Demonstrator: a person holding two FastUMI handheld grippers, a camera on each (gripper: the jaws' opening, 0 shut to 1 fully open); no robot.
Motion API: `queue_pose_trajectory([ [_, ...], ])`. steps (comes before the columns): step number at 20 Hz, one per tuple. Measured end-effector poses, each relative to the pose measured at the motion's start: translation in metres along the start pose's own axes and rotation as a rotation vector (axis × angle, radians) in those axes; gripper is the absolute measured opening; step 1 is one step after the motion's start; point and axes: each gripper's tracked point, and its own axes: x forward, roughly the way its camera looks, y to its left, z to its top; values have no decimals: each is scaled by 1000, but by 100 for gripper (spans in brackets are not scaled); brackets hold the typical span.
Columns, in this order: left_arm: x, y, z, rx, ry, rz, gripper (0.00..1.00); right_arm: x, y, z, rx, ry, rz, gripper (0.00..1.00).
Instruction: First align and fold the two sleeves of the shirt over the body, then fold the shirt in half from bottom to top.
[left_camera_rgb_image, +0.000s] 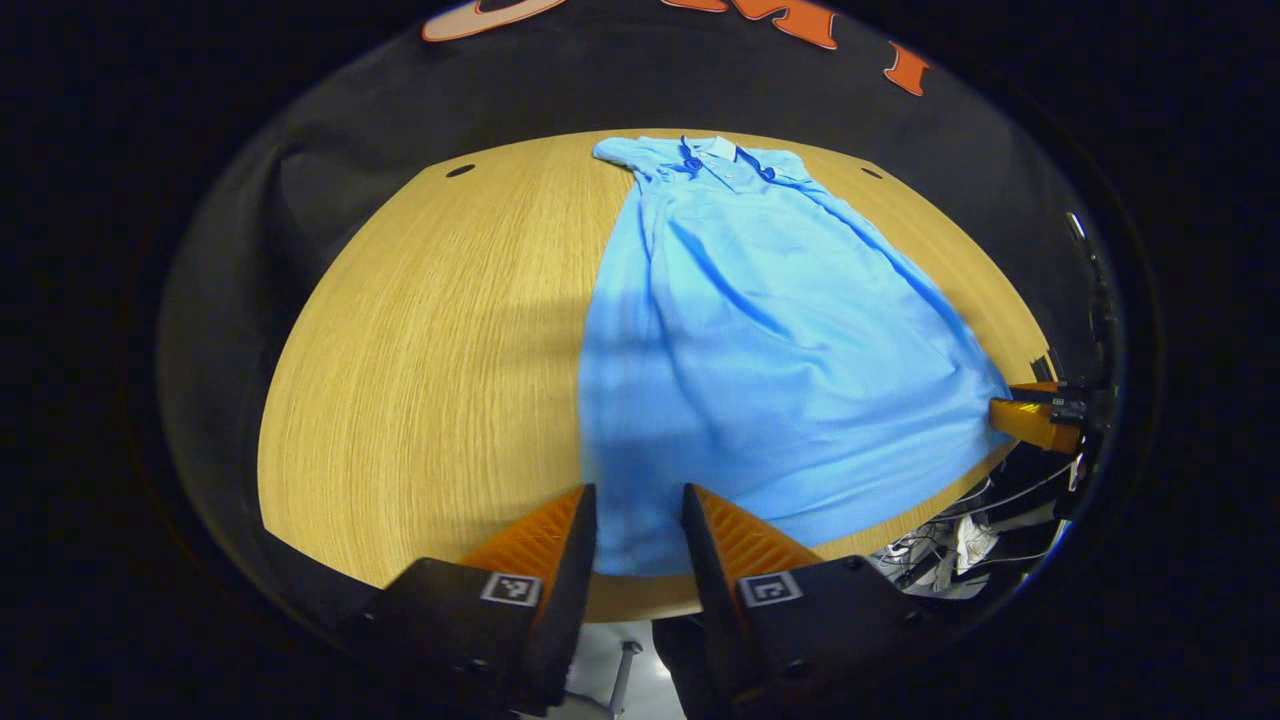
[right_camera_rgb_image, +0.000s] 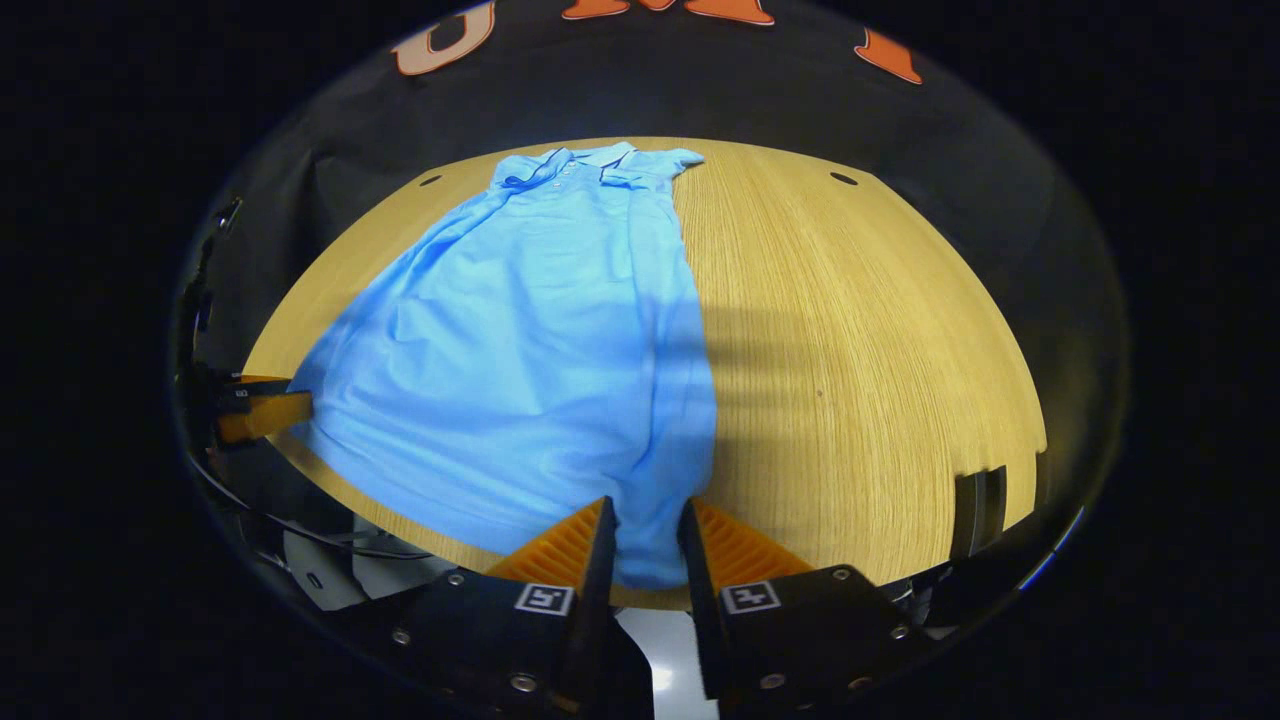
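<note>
Currently the shirt (left_camera_rgb_image: 760, 350) lies flat on the tabletop (left_camera_rgb_image: 450, 350), sleeves folded in, collar toward the far edge, hem at the near edge. Left gripper (left_camera_rgb_image: 640, 530) and right gripper (right_camera_rgb_image: 647, 535) each straddle a hem corner, jaws parted, not yet clamped.

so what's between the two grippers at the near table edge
The blue polo shirt's bottom hem spans it, left gripper at one corner, right gripper at the other; both gripper views show it.

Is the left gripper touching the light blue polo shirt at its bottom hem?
Cannot tell. In the left gripper view the hem of the light blue polo shirt lies between the left gripper fingers, but contact is unclear.
</note>
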Motion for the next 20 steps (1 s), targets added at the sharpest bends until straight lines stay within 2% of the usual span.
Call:
queue_pose_trajectory([
  [1,0,-3,1,-7,-2,3,31,1,1,3,26,3,5,32],
  [2,1,-4,0,-17,4,13,19,2,3,2,65,11,18,16],
  [3,1,-8,1,-23,10,3,13,3,8,5,113,17,50,11],
  [4,0,-13,1,-33,21,-10,13,3,14,6,163,24,84,5],
  [6,2,-10,7,-51,8,-1,9,5,24,7,219,41,154,2],
  [8,-1,-11,12,-51,5,-8,5,5,32,17,245,28,194,1],
  [14,-10,-1,75,13,-83,-15,5,-9,46,78,183,-93,240,1],
  [20,-13,18,175,17,-178,-34,5,-16,41,157,257,-213,270,1],
])
